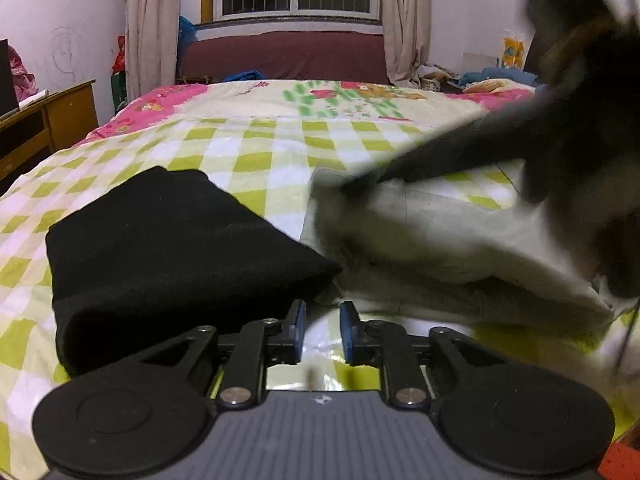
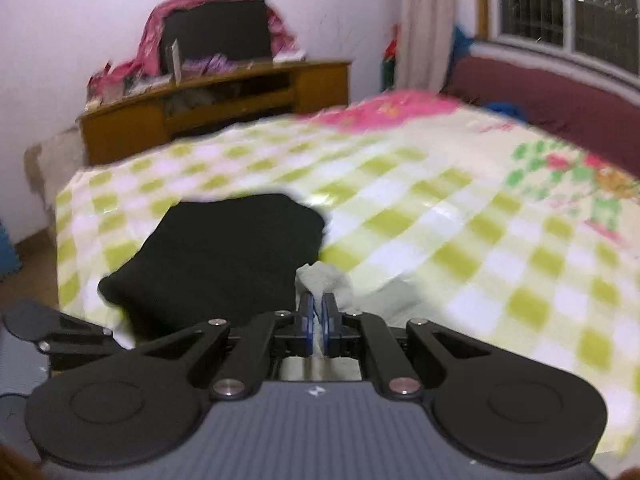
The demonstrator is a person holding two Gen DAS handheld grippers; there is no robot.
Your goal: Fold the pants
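My left hand-held gripper [image 1: 322, 330] sits at lower centre of its view, jaws slightly apart with nothing between them, above the checked bedspread [image 1: 256, 148]. The pale pants [image 1: 440, 240] lie right of centre, touching a folded black garment [image 1: 168, 248] at left. My right hand-held gripper [image 2: 319, 326] is clamped on a pale fold of the pants [image 2: 320, 276].

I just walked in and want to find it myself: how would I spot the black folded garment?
Look at the bed with the green-and-white checked sheet. Near its front edge lies the black folded garment, just left of the pale grey-white pants. It is the only solid black cloth on the sheet, flat and still.
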